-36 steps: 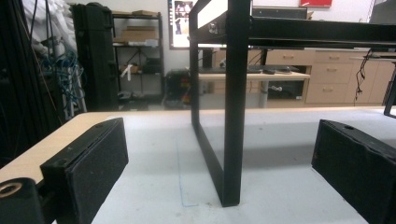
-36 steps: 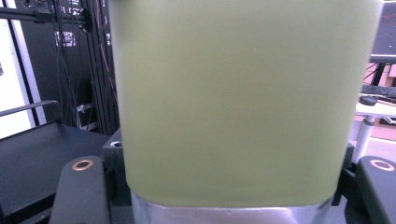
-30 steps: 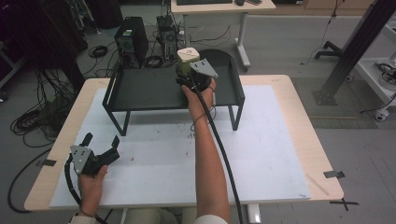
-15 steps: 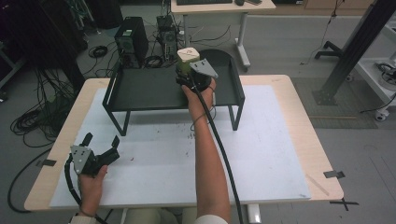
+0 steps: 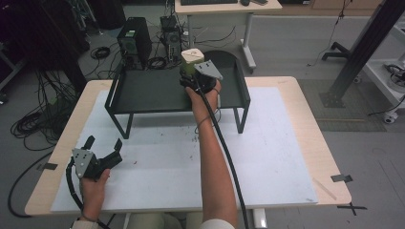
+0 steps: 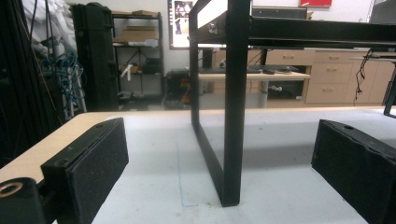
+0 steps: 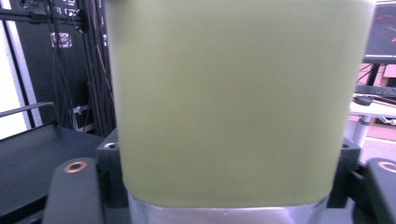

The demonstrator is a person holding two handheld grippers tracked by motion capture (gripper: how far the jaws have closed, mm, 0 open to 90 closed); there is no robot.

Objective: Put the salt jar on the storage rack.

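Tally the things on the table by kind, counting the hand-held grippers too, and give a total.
Hand-held gripper: 2, the left hand-held gripper and the right hand-held gripper
Green container with pale lid: 1
Black raised tray stand: 1
White mat: 1
Total: 5

my right arm stretches to the far side, and the right gripper (image 5: 195,76) there has just been opening its jaws. my left gripper (image 5: 102,149) sits near the left edge, jaws spread wide, hand resting low.
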